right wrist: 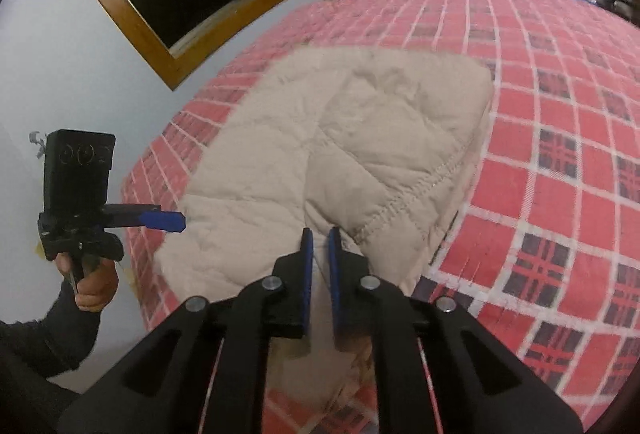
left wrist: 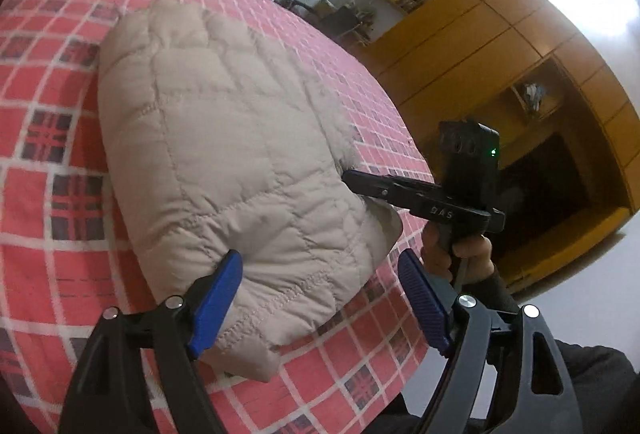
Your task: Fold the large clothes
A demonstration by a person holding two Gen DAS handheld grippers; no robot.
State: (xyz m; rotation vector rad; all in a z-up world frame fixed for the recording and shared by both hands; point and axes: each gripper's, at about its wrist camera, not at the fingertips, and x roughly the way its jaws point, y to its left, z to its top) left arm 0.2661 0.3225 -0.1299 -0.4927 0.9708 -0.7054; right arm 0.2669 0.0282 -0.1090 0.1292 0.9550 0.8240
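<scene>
Currently, a beige quilted jacket [left wrist: 224, 154] is lying on the bed [left wrist: 52, 170], which is wearing a red plaid cover, and the garment is sitting toward the near edge of that bed, already doubled into a compact bundle with a stitched hem running along its near side.

The left hand-held gripper [left wrist: 320, 294] is hovering just over the jacket's near corner with its blue pads spread wide and nothing between them; one pad is touching or almost touching the padded fabric, the other is standing clear over the plaid. The right hand-held gripper [right wrist: 320, 266] is pointing at the jacket's near edge from the other side, and its blue pads are drawn close together with only a thin slit between them. Pale fabric is showing in that slit, so it seems to be pinching the jacket's edge, though how firm the hold is remains hard to judge.

My reading is that the folding is well along and a further fold or a tidying of the bundle is in hand. A sensible next move is asking the left hand-held gripper to close on the near corner, then both to carry that edge across the jacket together, keeping the puffy layers from sliding apart.
</scene>
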